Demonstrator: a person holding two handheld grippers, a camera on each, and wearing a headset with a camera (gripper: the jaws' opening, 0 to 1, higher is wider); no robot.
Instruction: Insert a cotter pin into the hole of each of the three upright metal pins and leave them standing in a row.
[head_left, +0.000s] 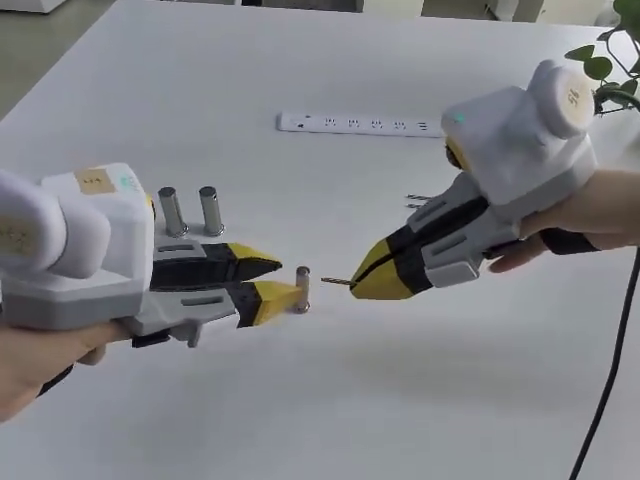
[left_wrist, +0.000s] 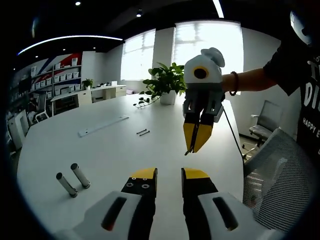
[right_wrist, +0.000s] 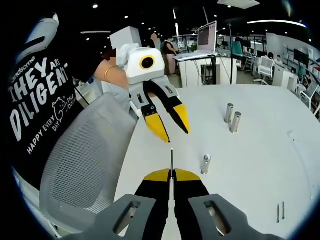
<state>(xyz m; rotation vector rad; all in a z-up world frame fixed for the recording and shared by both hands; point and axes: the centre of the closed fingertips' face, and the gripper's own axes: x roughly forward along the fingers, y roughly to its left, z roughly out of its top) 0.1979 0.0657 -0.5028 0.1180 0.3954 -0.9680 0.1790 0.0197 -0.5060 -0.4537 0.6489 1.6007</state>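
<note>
A short metal pin (head_left: 302, 288) stands upright on the white table (head_left: 330, 400), just past the tip of my left gripper (head_left: 272, 279), whose jaws are open with nothing between them. My right gripper (head_left: 362, 283) is shut on a thin cotter pin (head_left: 338, 282), which points at the metal pin from the right with a small gap. In the right gripper view the cotter pin (right_wrist: 171, 162) sticks out from the shut gripper (right_wrist: 171, 176), and the metal pin (right_wrist: 205, 164) stands slightly to the right. Two more upright metal pins (head_left: 192, 211) stand side by side behind the left gripper.
Two spare cotter pins (head_left: 418, 200) lie on the table behind the right gripper. A white power strip (head_left: 360, 124) lies farther back. A potted plant (head_left: 610, 70) sits at the far right, and a black cable (head_left: 610, 390) runs down the right side.
</note>
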